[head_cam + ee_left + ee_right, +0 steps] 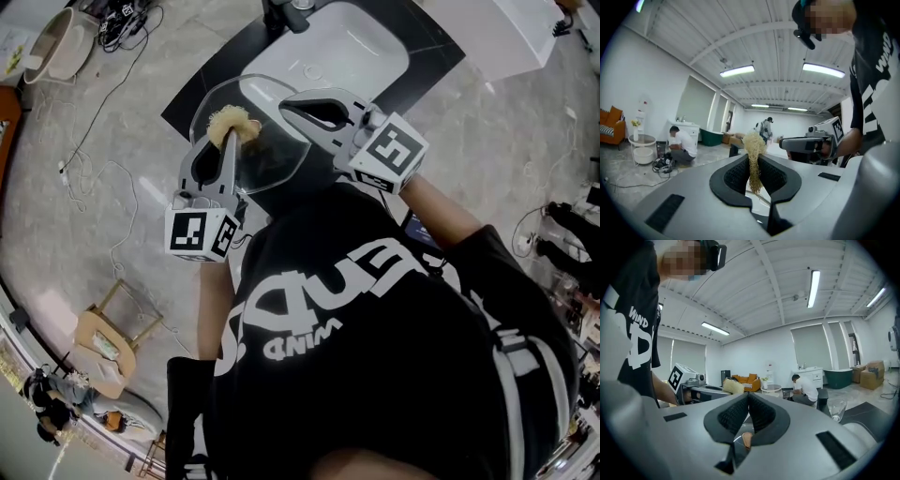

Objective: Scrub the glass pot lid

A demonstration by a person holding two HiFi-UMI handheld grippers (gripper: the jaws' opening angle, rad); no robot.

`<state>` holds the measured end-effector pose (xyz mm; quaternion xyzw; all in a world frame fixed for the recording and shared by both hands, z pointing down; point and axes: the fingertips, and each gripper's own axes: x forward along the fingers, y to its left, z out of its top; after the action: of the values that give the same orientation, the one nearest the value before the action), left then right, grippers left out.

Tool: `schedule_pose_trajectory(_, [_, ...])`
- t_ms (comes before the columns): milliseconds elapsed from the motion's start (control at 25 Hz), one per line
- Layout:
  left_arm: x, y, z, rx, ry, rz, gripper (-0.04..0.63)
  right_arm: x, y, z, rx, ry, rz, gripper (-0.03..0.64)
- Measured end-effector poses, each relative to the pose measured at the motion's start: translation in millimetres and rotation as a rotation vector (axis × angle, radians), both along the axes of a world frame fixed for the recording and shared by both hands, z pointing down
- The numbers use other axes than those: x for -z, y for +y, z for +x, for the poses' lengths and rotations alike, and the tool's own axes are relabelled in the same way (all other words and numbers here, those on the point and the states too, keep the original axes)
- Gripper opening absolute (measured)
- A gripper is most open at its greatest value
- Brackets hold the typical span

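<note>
Strip lights [737, 71] line a white ribbed ceiling [754, 42] above grey marble floor [469, 131].

Left hand-held gripper [228, 139] holds a tan scrubber [234, 122] at the glass lid [270, 161], apparently gripped by right hand-held gripper [289, 109].

A white sink [347, 52] sits far ahead on a black counter [202, 98]. Cables [127, 25] lie far left, a wooden stool [105, 342] near left. A person [683, 145] crouches far off.
</note>
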<state>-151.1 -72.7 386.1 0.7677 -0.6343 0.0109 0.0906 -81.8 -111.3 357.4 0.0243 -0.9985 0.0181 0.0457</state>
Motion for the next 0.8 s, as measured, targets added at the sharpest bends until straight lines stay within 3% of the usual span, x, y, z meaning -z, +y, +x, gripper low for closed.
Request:
schedule_pose_trajectory(200, [5.0, 6.8, -3.6, 0.034, -0.030, 0.077, 0.051, -4.3, 5.8, -2.0, -0.025, -0.015, 0.012, 0.014])
schedule_pose_trajectory(800, [5.8, 15.7, -12.8, 0.112, -0.040, 0.085, 0.049, -6.9, 10.8, -0.5, -0.017, -0.022, 0.010, 0.014])
